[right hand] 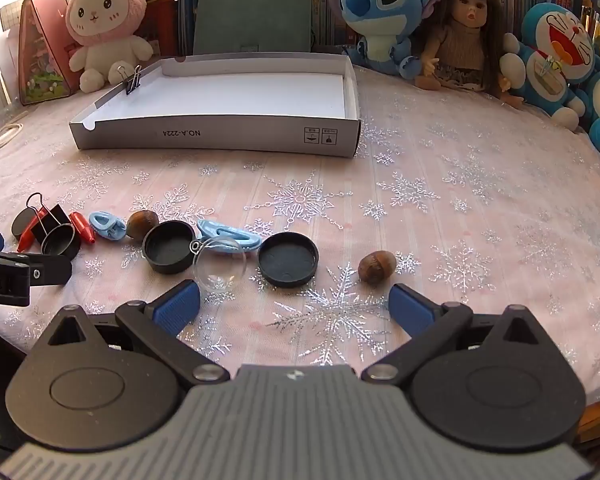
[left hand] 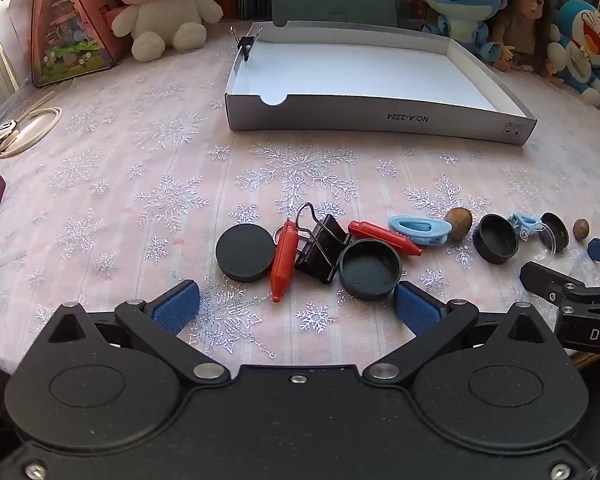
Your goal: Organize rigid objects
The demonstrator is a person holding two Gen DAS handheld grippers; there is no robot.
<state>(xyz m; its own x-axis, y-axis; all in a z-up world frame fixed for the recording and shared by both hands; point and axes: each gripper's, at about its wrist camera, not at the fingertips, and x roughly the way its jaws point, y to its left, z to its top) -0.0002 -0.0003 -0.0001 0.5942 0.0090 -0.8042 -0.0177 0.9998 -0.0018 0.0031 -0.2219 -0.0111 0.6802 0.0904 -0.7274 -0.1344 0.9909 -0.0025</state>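
Note:
A row of small items lies on the table in front of both grippers. In the left wrist view: a black disc [left hand: 245, 252], two red pegs [left hand: 283, 264], a black binder clip [left hand: 320, 246], a black cap [left hand: 370, 269], a blue clip [left hand: 419, 230]. In the right wrist view: black caps [right hand: 169, 245] [right hand: 287, 259], a clear half-sphere [right hand: 219, 263], two acorns [right hand: 377, 266] [right hand: 141, 223]. A white shallow box [left hand: 340, 118] [right hand: 220, 132] stands behind, one binder clip [right hand: 132, 80] on its left wall. My left gripper [left hand: 296, 306] and right gripper [right hand: 294, 304] are open, empty, just short of the row.
Plush toys and a doll [right hand: 464, 28] line the far edge. A pink house-shaped case [left hand: 66, 28] stands at the back left, a cable [left hand: 24, 128] lies at the left. The tablecloth [right hand: 460, 200] is pink with snowflakes.

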